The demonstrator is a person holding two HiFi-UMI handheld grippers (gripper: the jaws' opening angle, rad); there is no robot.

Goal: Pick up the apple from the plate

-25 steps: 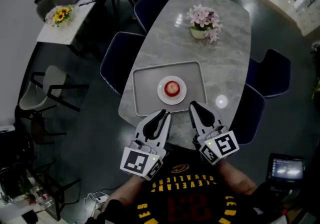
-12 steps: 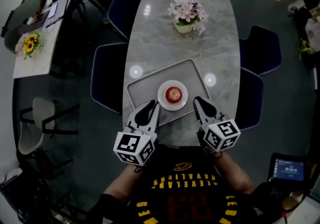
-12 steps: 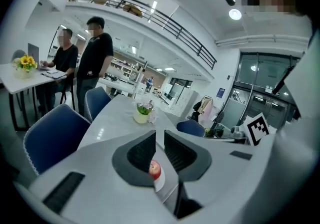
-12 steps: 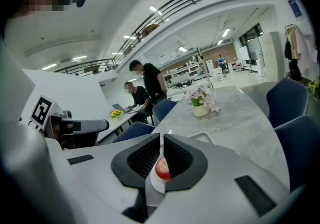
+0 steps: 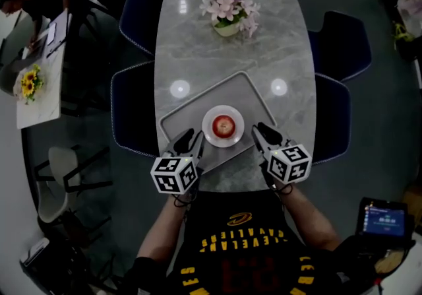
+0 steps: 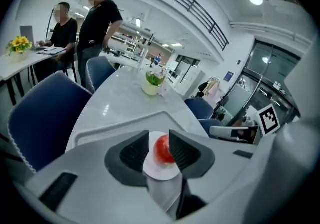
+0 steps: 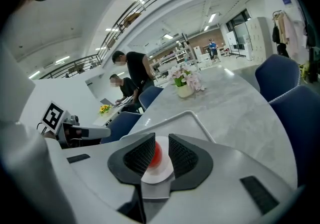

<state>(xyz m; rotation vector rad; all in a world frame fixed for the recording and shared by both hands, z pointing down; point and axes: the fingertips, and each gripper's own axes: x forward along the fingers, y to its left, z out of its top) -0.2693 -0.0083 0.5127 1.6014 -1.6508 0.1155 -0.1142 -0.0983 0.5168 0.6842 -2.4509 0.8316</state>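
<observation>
A red apple (image 5: pixel 224 126) sits on a small white plate (image 5: pixel 212 136) in a grey tray (image 5: pixel 177 114) on the marble table. My left gripper (image 5: pixel 189 140) hovers over the tray's near left part, just short of the plate. Its jaws have just been opening and stand apart with nothing between them. The left gripper view frames the apple (image 6: pixel 163 149) beyond the gap of the left gripper (image 6: pixel 159 149). My right gripper (image 5: pixel 262 134) is at the tray's near right corner, open and empty. In the right gripper view the apple (image 7: pixel 156 152) lies beyond the right gripper (image 7: pixel 160 154).
A pot of pink flowers (image 5: pixel 228 12) stands at the table's far end. Dark blue chairs (image 5: pixel 132 110) (image 5: pixel 334 119) flank the table on both sides. Two people are at a white side table (image 5: pixel 41 82) far left. A black screen device (image 5: pixel 385 218) sits lower right.
Both grippers have come down and forward from the table's near edge to either side of the plate. The plate and apple have not moved on the tray.
</observation>
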